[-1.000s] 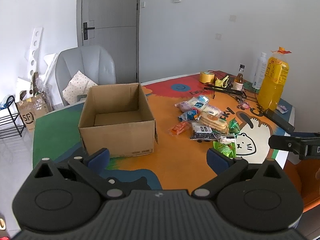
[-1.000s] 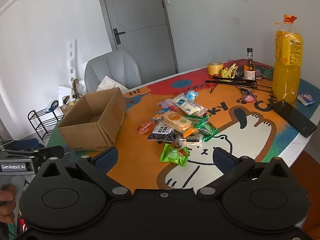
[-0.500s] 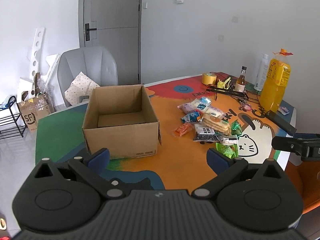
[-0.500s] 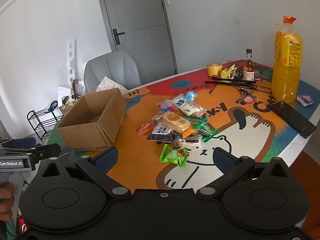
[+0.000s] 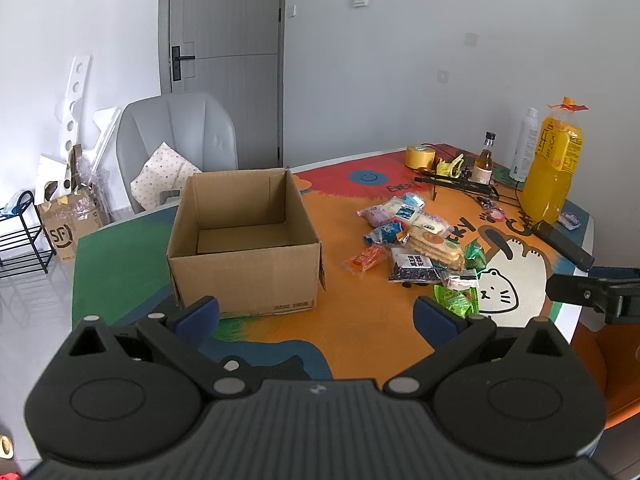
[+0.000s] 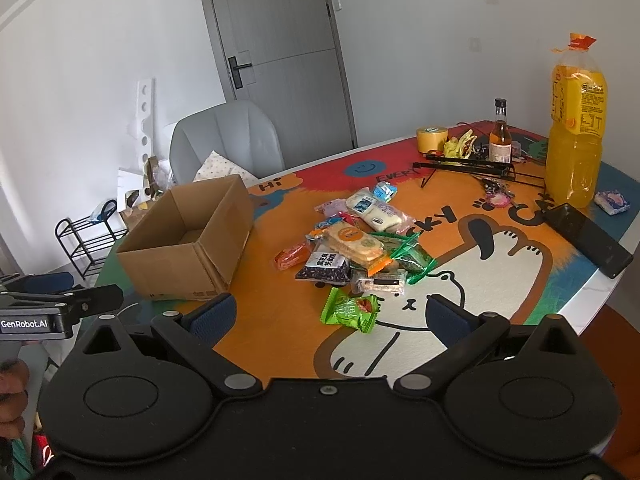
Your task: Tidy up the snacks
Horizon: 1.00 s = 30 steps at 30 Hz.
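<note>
Backed off slightly from cardboard box (image 5: 244, 240); both grippers gaping, empty; next: take green pkt (image 6: 351, 309) right of box, square approach.

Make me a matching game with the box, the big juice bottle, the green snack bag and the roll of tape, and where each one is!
Things:
1. box
2. juice bottle
3. green snack bag
4. roll of tape

Places:
A. far end of the table, beside the small brown bottle
B. nearest the right tool, at the front of the snack pile
C. left of the snack pile, open on top
D. standing tall by the black phone

Pairs: 1-C, 2-D, 3-B, 4-A
</note>
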Motion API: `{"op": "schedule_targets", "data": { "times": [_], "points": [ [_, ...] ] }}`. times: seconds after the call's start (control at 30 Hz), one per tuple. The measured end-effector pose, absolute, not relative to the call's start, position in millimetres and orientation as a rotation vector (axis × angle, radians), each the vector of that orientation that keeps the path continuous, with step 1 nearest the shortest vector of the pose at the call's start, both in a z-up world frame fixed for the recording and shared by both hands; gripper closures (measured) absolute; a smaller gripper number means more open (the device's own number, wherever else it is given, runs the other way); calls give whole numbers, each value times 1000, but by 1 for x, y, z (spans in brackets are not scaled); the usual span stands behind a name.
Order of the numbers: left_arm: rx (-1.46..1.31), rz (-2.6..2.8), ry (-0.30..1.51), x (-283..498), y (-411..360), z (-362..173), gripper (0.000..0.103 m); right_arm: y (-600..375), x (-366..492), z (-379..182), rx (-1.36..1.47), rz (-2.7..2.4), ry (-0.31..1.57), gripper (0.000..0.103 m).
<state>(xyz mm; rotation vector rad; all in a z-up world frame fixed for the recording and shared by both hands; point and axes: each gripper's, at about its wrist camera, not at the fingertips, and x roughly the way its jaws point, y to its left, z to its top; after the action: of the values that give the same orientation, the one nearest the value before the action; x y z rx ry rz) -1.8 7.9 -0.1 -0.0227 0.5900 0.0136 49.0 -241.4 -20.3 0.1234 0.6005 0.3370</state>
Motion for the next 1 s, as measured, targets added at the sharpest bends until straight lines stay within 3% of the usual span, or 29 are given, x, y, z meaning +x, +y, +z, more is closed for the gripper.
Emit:
{"op": "schedule_targets", "data": {
  "times": [1.0],
  "points": [
    [-47,16,606,17,-1,-10,0,-254,68,-37,158,363,606,0]
  ]
}}
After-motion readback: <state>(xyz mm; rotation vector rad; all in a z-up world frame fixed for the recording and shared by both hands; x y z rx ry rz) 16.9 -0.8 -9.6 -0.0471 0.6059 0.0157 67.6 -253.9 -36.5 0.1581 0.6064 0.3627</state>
